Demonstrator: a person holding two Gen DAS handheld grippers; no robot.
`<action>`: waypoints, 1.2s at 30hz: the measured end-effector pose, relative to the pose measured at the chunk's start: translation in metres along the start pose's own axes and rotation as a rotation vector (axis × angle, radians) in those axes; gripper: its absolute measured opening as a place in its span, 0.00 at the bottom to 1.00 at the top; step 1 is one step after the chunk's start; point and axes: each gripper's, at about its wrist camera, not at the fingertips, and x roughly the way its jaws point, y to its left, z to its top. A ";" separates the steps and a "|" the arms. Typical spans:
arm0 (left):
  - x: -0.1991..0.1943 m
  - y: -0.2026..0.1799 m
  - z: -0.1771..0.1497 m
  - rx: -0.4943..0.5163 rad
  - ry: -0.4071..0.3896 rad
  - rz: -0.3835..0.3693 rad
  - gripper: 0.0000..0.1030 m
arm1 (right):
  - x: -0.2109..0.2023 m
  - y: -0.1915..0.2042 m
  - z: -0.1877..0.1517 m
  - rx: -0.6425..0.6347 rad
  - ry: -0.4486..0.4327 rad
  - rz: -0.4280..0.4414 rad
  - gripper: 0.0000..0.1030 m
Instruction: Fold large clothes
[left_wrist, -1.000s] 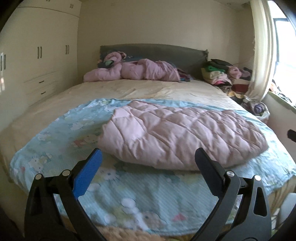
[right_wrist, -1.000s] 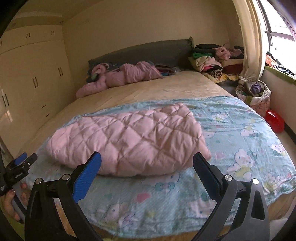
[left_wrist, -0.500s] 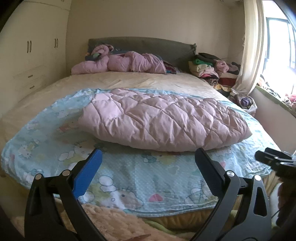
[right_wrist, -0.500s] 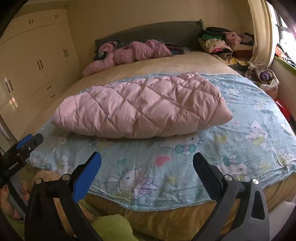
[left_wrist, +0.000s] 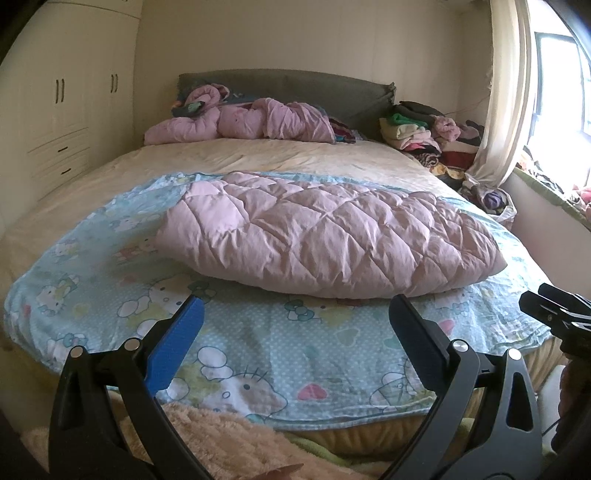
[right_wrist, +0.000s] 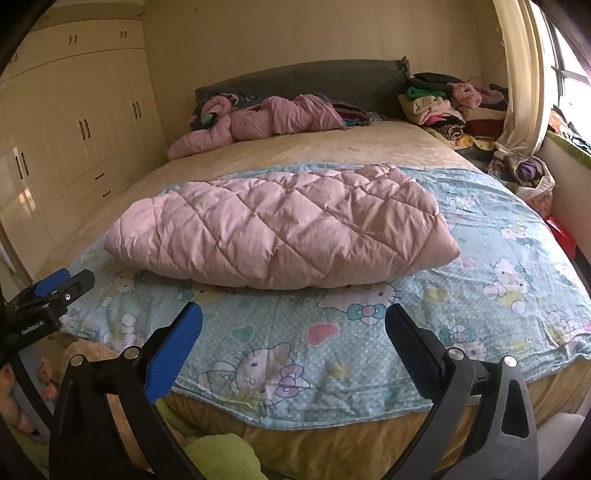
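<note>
A pink quilted garment (left_wrist: 325, 236) lies folded into a thick oblong on a light blue cartoon-print sheet (left_wrist: 258, 347) across the foot half of the bed; it also shows in the right wrist view (right_wrist: 280, 236), on the same sheet (right_wrist: 369, 354). My left gripper (left_wrist: 295, 314) is open and empty, held off the bed's foot edge, short of the garment. My right gripper (right_wrist: 293, 321) is open and empty, also off the foot edge. Each gripper shows at the edge of the other's view.
Crumpled pink clothes (left_wrist: 251, 122) lie by the grey headboard (left_wrist: 295, 85). A stack of folded clothes (left_wrist: 424, 136) sits at the back right beside a curtain (left_wrist: 506, 92). Cream wardrobes (right_wrist: 74, 122) line the left wall. Tan and green fabric (right_wrist: 221, 458) lies below the bed's foot.
Both grippers have drawn back from the garment to beyond the bed's foot edge. The folded pink garment has stayed in place. Both stay open.
</note>
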 end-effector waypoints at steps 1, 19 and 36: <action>0.000 0.000 0.000 -0.001 0.001 0.002 0.91 | 0.000 0.001 0.000 -0.001 0.001 0.002 0.96; -0.002 0.001 0.000 -0.004 -0.002 0.013 0.91 | 0.000 0.004 0.001 -0.004 0.004 0.011 0.96; -0.002 0.003 0.001 -0.003 -0.002 0.012 0.91 | 0.000 0.004 0.002 -0.010 0.005 0.016 0.96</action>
